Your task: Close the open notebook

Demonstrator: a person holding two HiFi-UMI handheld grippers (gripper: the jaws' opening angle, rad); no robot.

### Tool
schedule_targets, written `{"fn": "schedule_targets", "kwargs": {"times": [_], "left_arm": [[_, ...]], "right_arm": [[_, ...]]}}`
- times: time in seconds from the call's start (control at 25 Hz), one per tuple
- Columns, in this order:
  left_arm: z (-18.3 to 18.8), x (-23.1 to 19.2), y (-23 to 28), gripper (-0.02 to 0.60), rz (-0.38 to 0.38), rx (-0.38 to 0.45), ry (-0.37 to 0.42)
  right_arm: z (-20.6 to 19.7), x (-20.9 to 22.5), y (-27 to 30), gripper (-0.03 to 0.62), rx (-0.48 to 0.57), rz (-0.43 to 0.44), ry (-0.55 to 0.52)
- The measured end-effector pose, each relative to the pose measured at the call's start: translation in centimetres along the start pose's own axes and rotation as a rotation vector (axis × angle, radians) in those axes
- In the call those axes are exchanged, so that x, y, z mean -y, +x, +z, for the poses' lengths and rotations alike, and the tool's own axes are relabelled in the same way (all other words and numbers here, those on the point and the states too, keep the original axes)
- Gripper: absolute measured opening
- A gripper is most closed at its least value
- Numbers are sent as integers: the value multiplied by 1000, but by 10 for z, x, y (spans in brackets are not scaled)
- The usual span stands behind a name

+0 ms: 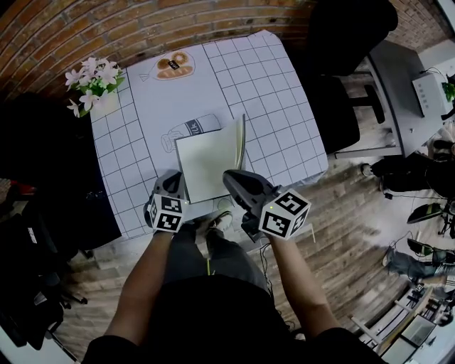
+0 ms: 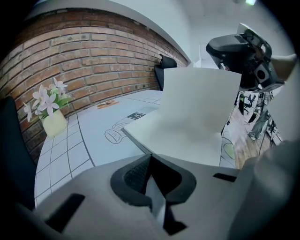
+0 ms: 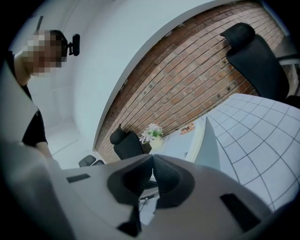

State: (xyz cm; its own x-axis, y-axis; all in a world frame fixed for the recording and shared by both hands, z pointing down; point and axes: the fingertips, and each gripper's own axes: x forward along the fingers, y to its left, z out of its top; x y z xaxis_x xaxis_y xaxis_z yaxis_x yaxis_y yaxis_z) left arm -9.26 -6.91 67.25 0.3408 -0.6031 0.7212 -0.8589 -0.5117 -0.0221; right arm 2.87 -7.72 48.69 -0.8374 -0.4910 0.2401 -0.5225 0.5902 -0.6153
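Closing notebook: it lies at the near edge of the table, one side flat and showing a blank pale page, the task about halfway done by the look of it.

Raised leaf: the other side stands close to upright on the spine, edge-on from the head view. It has yet to tip over onto the flat page.

Right gripper: its jaws are pressed together with nothing between them. The tips sit at the near end of the raised leaf, on its outer side, which suggests it is used as a blunt pusher and not as a clamp. From its own camera the leaf rises just beside the jaws.

Left gripper: its jaws are drawn together too, angled down at the near left corner of the flat side. It seems placed to pin the book so it does not slide while the leaf swings. Whether it nips the page edge cannot be told.

Table: covered in a grid-printed cloth with drawn food outlines.

Flowers: they stand in a pale pot at the far left corner, well apart from the fold.

Surroundings: a brick wall runs behind, with an office chair beside the table.
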Motion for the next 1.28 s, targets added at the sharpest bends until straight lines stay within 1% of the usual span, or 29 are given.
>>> {"fn": "schedule_targets", "kwargs": {"times": [0.36,0.56,0.76,0.92,1.28], "left_arm": [[-1,0,0,25,-19,9,-13],[-1,0,-2,25,-31,20,-18],[-1,-4,-6,25,-24,21,-28],[-5,-10,-10,25,-12,19,-37],[-6,-10,-13,25,-5,19,-45]], "right_arm": [[-23,-36,36,17,-40,145,72],[-34,-47,51,17,-72,181,85],[-48,-55,60,17,-99,220,129],[-57,-50,64,17,-115,192,108],[-52,-24,58,17,-126,97,76]]}}
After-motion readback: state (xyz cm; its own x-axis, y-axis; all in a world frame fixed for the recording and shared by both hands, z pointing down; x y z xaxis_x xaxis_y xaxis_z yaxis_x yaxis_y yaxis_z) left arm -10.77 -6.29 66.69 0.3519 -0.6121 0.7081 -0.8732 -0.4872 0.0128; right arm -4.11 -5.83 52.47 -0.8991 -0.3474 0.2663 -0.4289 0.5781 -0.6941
